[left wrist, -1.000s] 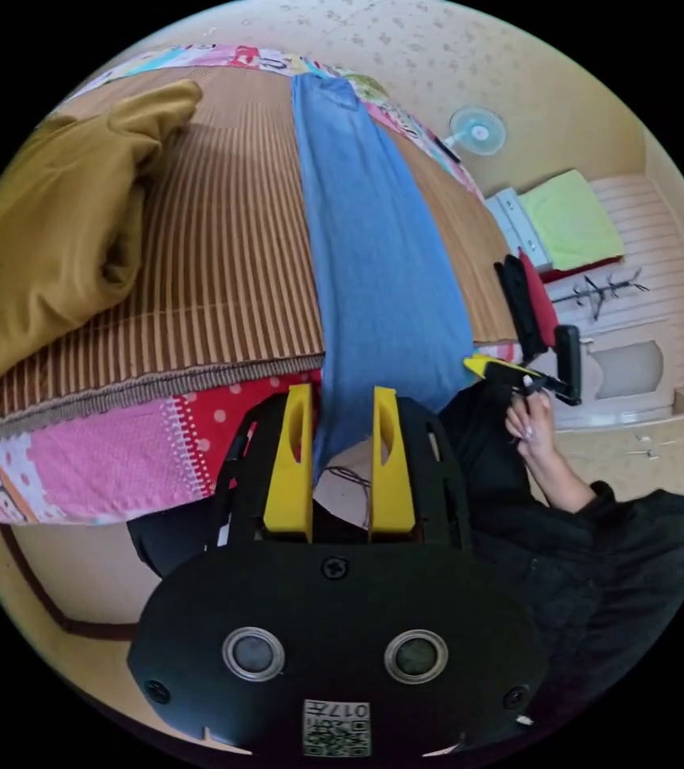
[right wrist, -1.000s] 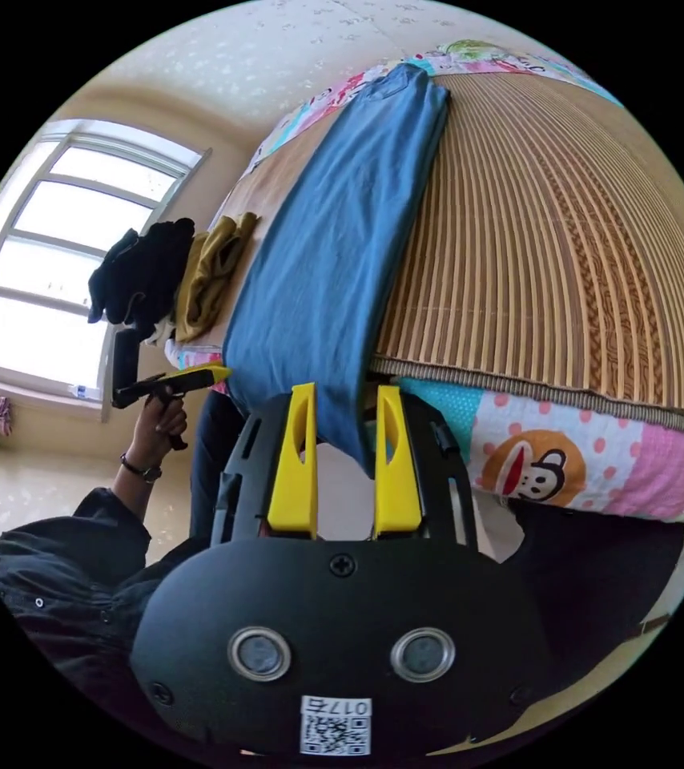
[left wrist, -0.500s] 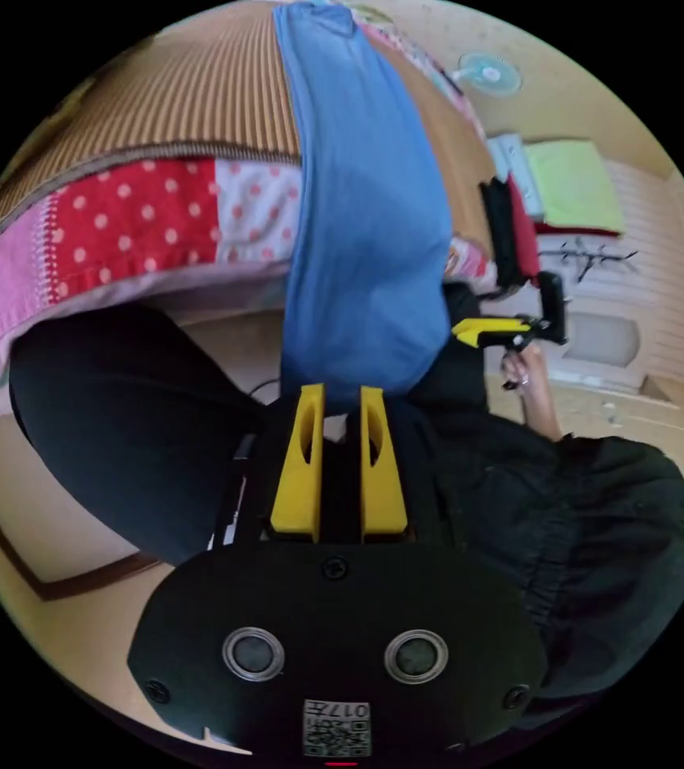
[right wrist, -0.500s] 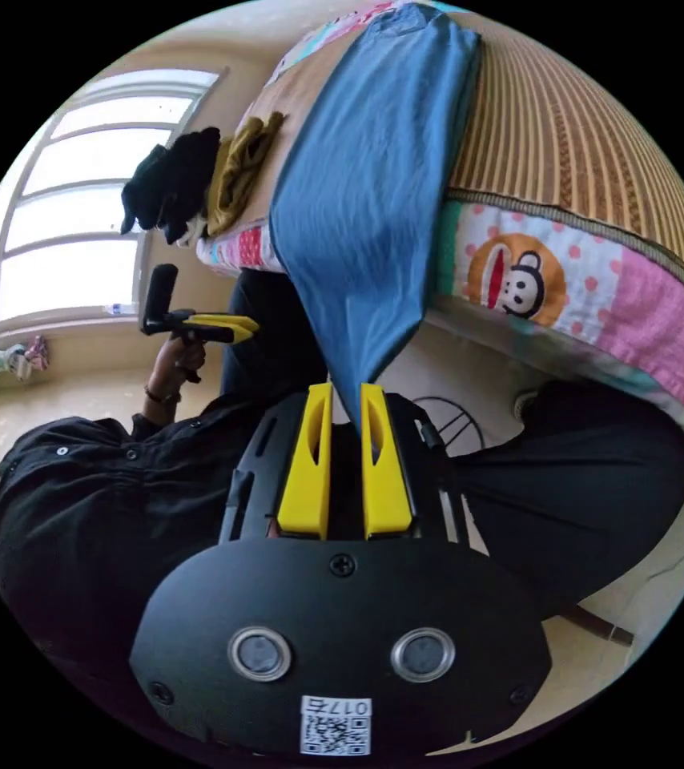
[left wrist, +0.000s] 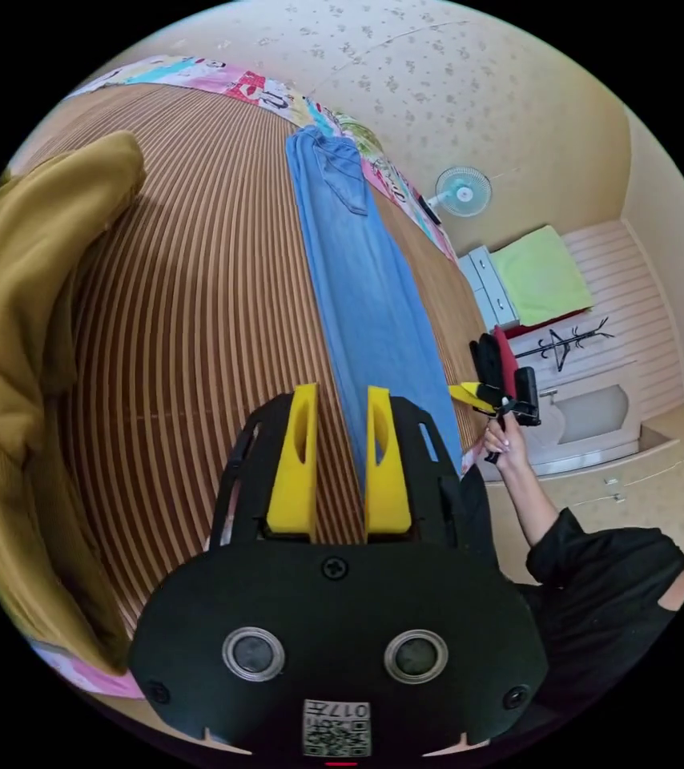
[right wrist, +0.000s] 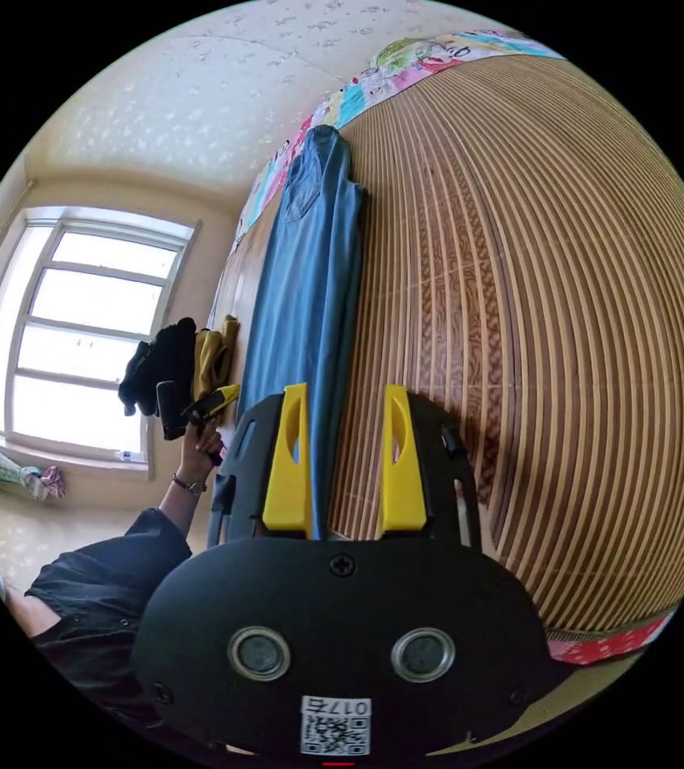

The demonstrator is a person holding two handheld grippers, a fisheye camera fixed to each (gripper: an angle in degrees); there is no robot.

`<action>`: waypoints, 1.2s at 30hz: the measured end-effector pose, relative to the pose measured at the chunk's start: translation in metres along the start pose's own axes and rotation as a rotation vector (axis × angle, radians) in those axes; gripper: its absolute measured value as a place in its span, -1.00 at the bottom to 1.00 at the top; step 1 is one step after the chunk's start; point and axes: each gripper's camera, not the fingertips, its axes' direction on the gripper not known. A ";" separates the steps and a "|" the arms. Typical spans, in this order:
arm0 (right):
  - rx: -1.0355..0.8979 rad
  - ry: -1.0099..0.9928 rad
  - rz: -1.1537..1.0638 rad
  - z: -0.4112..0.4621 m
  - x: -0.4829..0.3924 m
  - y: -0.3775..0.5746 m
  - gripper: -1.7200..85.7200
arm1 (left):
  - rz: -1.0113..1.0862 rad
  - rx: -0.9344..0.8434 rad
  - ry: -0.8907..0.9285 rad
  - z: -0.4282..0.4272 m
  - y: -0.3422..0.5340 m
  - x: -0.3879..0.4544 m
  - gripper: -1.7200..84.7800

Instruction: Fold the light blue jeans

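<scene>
Bright daylight pours from the window (right wrist: 78,336), which glares white. Both views are sharp. Fisheye distortion bows the bed mat (right wrist: 566,320) toward the edges.

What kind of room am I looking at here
Most likely a bedroom. A bed covered by a striped bamboo mat with a patchwork sheet under it takes up most of the room, the light blue jeans lie along it, and a window and a fan stand by the walls.

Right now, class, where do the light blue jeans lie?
In both views the light blue jeans lie in a long strip across the striped bamboo mat, waist at the far edge by the patterned quilt, a mustard garment to one side.
</scene>
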 end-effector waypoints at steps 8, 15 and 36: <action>-0.023 -0.155 0.028 0.015 -0.011 0.036 -0.76 | -0.083 0.047 0.117 0.003 0.033 0.001 -0.66; -0.051 -0.286 0.061 0.032 -0.008 0.017 -0.86 | -0.152 -0.069 0.177 0.025 -0.003 -0.017 -0.75; 0.038 -0.725 -0.518 -0.163 -0.182 0.258 -0.93 | 0.363 0.198 0.638 -0.184 0.176 0.126 -0.97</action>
